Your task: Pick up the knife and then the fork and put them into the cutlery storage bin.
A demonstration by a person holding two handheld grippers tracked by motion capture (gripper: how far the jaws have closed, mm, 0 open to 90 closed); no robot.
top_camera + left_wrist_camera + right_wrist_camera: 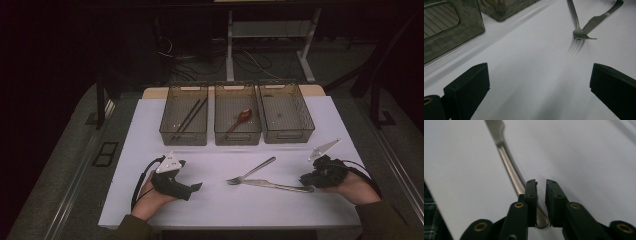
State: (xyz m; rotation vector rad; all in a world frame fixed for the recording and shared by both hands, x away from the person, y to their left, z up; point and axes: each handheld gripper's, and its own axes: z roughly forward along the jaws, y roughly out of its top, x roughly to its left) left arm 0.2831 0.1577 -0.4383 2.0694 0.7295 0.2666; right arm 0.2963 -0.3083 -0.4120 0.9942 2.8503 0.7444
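Knife [280, 186] flat on table [210, 205], just right of fork [248, 173], blade under its prongs. Right gripper [541, 185] at handle end, jaws slightly apart, not squeezing, probably lined up to grab. Left gripper [537, 82] wide open, holding nothing.

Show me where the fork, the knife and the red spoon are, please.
fork [250, 172]: high view, middle of its handle.
knife [272, 185]: high view, on the table, where blade meets handle.
red spoon [244, 115]: high view, its bowl, in the middle bin.
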